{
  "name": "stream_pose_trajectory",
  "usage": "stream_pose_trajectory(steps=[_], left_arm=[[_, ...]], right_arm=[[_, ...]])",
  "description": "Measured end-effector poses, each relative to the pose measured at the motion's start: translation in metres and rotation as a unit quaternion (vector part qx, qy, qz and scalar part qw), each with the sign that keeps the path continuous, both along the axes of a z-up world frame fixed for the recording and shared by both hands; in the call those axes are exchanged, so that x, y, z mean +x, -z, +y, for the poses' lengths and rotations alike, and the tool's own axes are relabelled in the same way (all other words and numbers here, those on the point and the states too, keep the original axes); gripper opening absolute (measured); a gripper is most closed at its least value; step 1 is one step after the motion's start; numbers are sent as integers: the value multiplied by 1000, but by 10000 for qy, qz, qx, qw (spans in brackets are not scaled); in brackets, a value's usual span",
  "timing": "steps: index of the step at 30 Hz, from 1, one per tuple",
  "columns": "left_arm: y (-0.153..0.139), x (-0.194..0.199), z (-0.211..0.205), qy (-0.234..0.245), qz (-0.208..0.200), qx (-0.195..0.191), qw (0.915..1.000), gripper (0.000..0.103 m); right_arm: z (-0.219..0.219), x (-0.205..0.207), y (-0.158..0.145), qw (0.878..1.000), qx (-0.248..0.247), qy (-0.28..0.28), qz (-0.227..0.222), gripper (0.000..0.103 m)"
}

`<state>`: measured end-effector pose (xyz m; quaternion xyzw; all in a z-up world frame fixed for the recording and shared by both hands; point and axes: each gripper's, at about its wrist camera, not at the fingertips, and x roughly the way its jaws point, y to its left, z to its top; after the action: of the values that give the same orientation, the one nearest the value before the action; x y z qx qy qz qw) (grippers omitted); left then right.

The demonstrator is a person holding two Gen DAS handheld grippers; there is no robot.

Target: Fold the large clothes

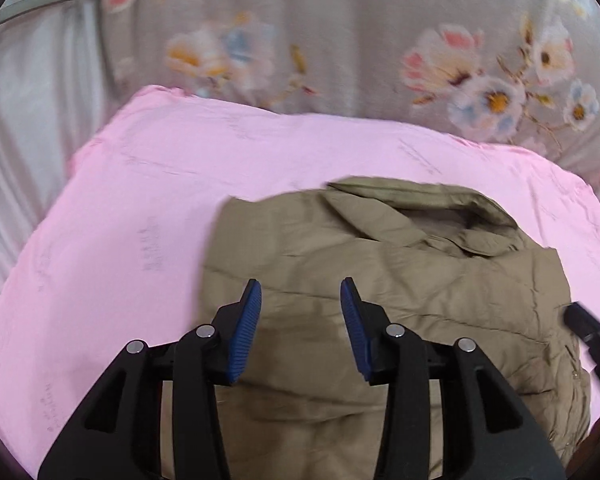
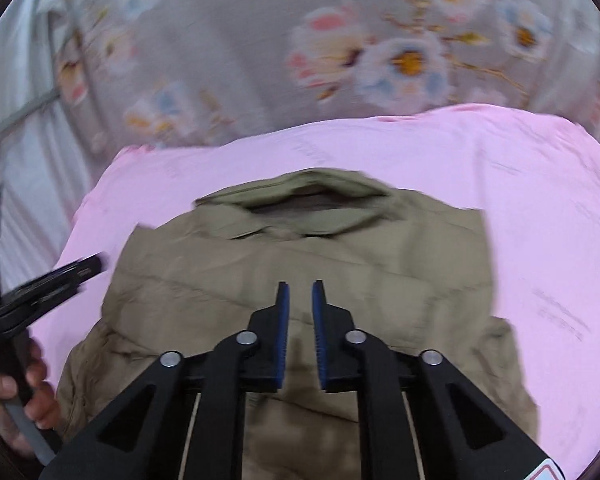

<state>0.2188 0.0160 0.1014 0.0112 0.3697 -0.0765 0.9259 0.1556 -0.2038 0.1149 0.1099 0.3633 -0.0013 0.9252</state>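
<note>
A khaki padded jacket [image 1: 400, 280] lies folded on a pink sheet [image 1: 120, 220], collar at the far end. My left gripper [image 1: 300, 300] hangs above its near middle, jaws wide open and empty. In the right wrist view the same jacket [image 2: 320, 256] lies below my right gripper [image 2: 300, 300], whose blue pads stand a narrow gap apart with nothing between them. The right gripper's tip shows at the right edge of the left wrist view [image 1: 592, 332]. The left gripper [image 2: 48, 280] shows at the left of the right wrist view, held by a hand [image 2: 24, 396].
A grey floral quilt [image 1: 360, 40] lies bunched behind the pink sheet [image 2: 540, 200]. White fabric [image 1: 28, 120] hangs at the left. Bare pink sheet lies to the left and right of the jacket.
</note>
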Motion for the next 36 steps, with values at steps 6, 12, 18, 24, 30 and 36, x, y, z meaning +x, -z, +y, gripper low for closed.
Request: stream_pose_trajectory(steps=[6, 12, 18, 24, 30, 36], left_arm=[[64, 24, -29, 66, 609, 32, 9981, 40], [90, 14, -37, 41, 127, 410, 9991, 40], [93, 12, -36, 5, 57, 444, 9990, 40], [95, 11, -38, -32, 25, 516, 9987, 40], [96, 11, -40, -70, 1, 572, 9983, 41], [97, 12, -35, -80, 27, 426, 9991, 46]], right_arm=[[32, 42, 53, 9974, -265, -250, 629, 7], [26, 37, 81, 9979, 26, -208, 607, 4], [27, 35, 85, 9985, 2, -187, 519, 4], [20, 37, 87, 9981, 300, -193, 511, 4], [19, 38, 88, 9977, 395, -193, 508, 4], [12, 39, 89, 9959, 738, -206, 487, 5]])
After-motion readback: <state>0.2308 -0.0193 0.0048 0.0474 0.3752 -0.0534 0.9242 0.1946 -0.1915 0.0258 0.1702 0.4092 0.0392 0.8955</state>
